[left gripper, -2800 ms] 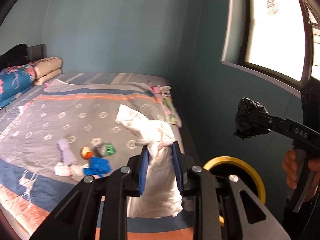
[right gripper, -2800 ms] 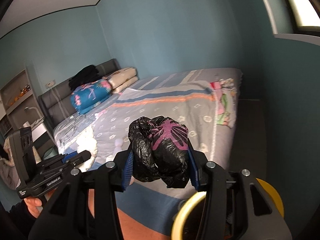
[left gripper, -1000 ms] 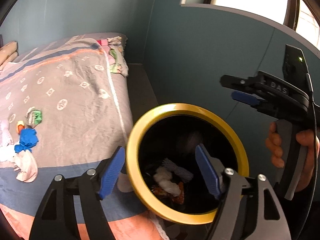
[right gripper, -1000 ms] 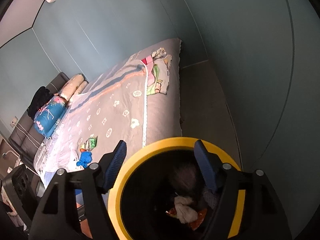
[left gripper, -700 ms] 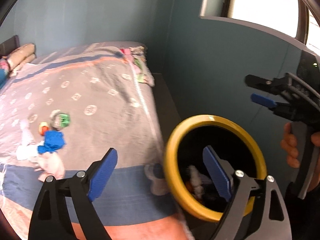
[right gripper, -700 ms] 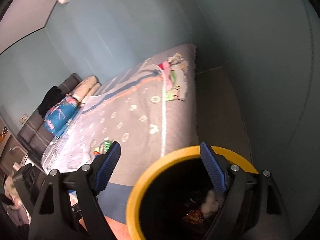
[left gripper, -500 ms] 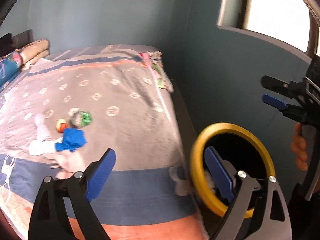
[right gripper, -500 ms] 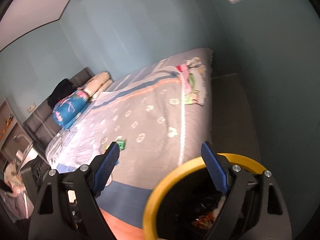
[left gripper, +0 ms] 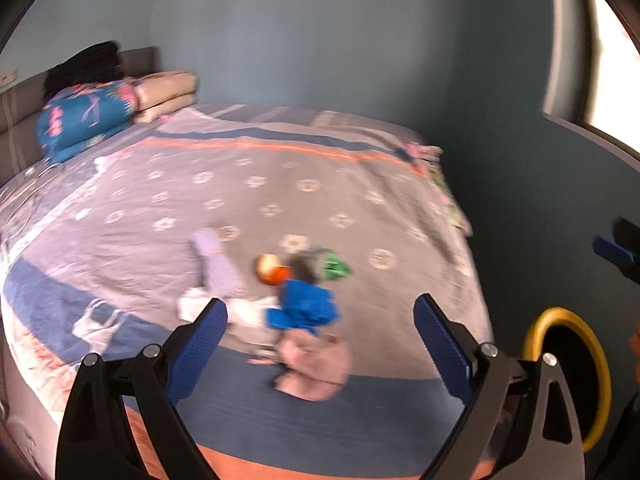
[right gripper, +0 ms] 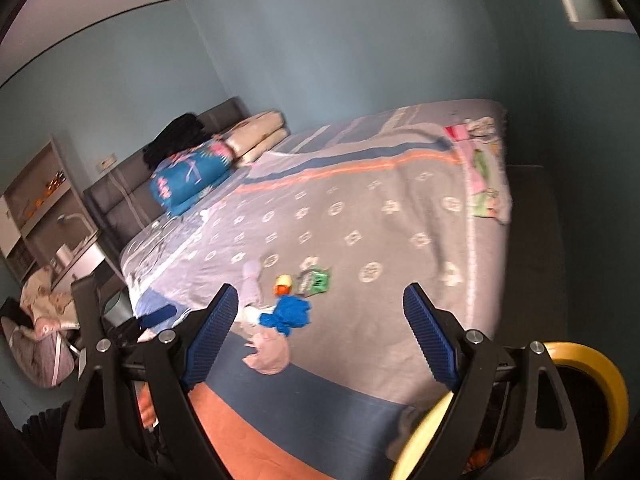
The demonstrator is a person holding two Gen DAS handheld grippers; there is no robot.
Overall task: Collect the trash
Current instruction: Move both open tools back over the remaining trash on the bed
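Observation:
A small heap of trash lies near the foot of the bed: a crumpled blue piece (left gripper: 304, 308), a pinkish-white wad (left gripper: 316, 368), an orange-and-white bit (left gripper: 272, 268), a green wrapper (left gripper: 334, 268) and a lilac piece (left gripper: 216, 264). My left gripper (left gripper: 320, 312) stands open above the heap with nothing between its pads. My right gripper (right gripper: 320, 294) is open and empty too, farther back, facing the same blue piece (right gripper: 286, 314) and green wrapper (right gripper: 316, 280). The yellow-rimmed bin (left gripper: 598, 364) stands on the floor at the bed's right corner, also in the right wrist view (right gripper: 600, 364).
The grey patterned bedspread (left gripper: 280, 184) covers the bed. A blue folded quilt (left gripper: 84, 120) and pillows (left gripper: 168, 92) lie at the headboard. Small clothes (right gripper: 484, 176) sit on the far right edge. A shelf and desk (right gripper: 44, 216) stand at the left; the blue wall is close on the right.
The white wad and black bag once held are gone from the jaws. Both grippers have swung from over the bin toward the heap on the bed, their jaws wider.

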